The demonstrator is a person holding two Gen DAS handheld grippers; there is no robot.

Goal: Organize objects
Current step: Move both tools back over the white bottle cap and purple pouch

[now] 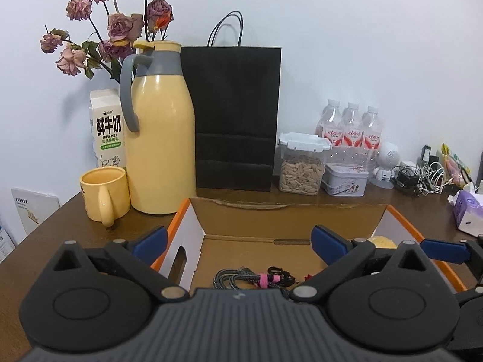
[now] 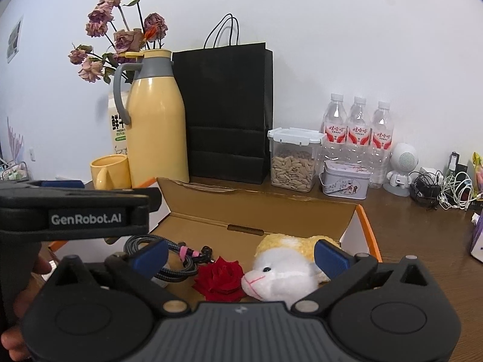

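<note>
Left wrist view: hovering over the near edge of the box [image 1: 193, 238], with the left gripper [image 1: 238, 239] spread wide and gripping nothing. Seeing the cable [image 1: 241, 277], bundled with a pink tie, lying on the box floor just ahead of and below the fingertips. Catching a sliver of the plush [image 1: 383, 241] past the right fingertip, and the right gripper [image 1: 446, 250] poking in at the far right. Noting a mug [image 1: 104, 191] and flask [image 1: 160, 138] ahead to the left on the bench [image 1: 90, 235], a black bag [image 1: 235, 114] straight ahead behind the box.

Right wrist view: hanging over the same box [image 2: 359, 220], the right gripper [image 2: 240, 255] also standing wide and empty. Finding the rose [image 2: 220, 277] and the plush [image 2: 280, 271] lying between and just below the fingertips, the cable [image 2: 169, 259] by the left fingertip. Seeing the left gripper [image 2: 75, 208] close alongside on the left, a hand [image 2: 18, 295] partly visible beneath it.

Judging the risks: working both grippers this close together, likely knocking one against the other when pulling out; dragging a fingertip through the cable loops or plush fur and lifting them back out; bumping the light box wall and shoving it toward the mug.
</note>
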